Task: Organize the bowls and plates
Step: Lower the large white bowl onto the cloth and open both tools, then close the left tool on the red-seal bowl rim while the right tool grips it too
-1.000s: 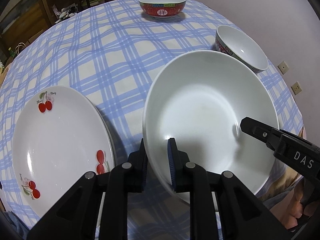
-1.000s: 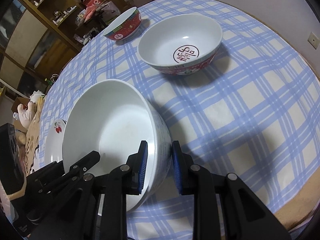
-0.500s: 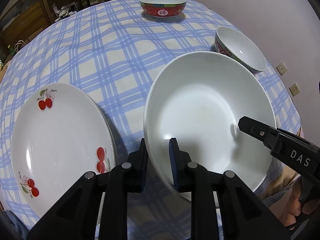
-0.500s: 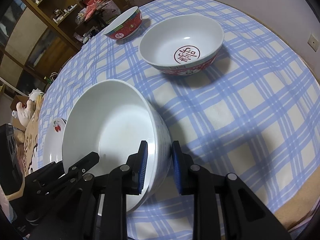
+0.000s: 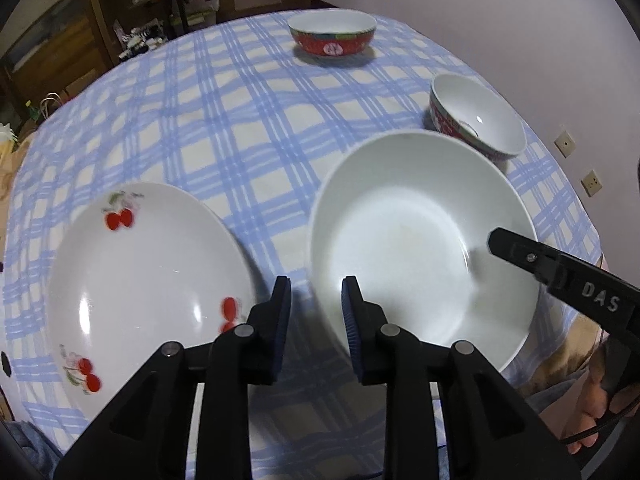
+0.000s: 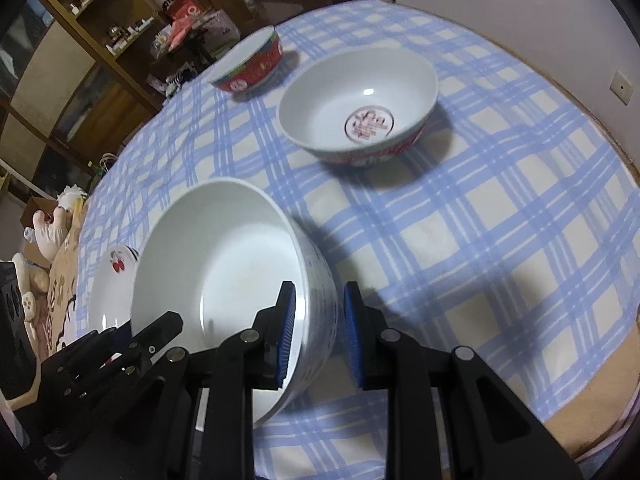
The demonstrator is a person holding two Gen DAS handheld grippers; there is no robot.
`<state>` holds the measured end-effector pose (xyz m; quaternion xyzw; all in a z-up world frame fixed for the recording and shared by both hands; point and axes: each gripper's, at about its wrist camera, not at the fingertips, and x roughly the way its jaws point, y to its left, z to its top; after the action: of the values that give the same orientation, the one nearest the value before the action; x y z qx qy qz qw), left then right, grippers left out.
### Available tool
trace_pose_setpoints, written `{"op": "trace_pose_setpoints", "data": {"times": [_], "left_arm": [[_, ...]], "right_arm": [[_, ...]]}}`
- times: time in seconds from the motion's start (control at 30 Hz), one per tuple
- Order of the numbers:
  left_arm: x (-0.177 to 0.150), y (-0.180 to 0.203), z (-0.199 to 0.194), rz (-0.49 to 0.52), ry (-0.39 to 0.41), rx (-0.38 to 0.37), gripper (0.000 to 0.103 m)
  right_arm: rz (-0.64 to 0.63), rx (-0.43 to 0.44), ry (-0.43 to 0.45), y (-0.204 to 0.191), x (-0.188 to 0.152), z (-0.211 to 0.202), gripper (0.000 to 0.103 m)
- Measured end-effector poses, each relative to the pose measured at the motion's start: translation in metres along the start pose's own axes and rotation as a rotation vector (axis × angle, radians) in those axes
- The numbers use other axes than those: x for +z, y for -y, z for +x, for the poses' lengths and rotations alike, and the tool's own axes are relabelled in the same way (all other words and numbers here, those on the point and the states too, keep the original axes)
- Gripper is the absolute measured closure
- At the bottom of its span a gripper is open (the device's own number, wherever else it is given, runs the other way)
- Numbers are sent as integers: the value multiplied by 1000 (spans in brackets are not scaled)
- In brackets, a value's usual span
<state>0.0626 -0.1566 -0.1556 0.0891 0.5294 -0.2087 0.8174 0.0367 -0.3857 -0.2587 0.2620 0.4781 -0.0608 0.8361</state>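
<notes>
While both grippers flank the big white bowl (image 5: pixel 420 240), the left gripper (image 5: pixel 316 312) is letting go of its near rim.

From the left wrist view, its jaws are opening, the rim between them but the pads off it; the cherry plate (image 5: pixel 148 292) lies just beside on the checked worktop (image 5: pixel 224 120), with two red bowls (image 5: pixel 332 36) farther off. To release cleanly, the bowl should probably sit flat before either side parts. From the right wrist view, the right gripper (image 6: pixel 318 332) straddles the bowl's wall with a narrow gap, contact hard to judge; only here does the closer red bowl (image 6: pixel 360 108) show its red emblem inside.
</notes>
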Motion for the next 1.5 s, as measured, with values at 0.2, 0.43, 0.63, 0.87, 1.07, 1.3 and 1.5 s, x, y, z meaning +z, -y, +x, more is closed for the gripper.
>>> {"op": "trace_pose_setpoints", "data": {"times": [0.2,0.43,0.63,0.87,1.07,1.3,1.5], "left_arm": [[9,-14,-23,-39,51,-15,76],[30,-10,-47,-14,110,-37,60],[56,5,-59,65,152,-17,27],[91,21,-66,120,209,-30,11],[120,33,-60,133,227,-21,6],[142,49,-41,152,188,-32,6],[155,59,-12,146,136,-62,6]], "right_arm": [[-20,-36,128,-3,1,-36,76],[-43,-42,202,-2,14,-60,63],[-65,-83,261,-2,37,-77,37],[-22,-91,275,15,69,-82,10],[-6,-110,312,26,89,-84,2],[5,-103,345,35,113,-85,1],[27,-100,335,45,122,-72,1]]}}
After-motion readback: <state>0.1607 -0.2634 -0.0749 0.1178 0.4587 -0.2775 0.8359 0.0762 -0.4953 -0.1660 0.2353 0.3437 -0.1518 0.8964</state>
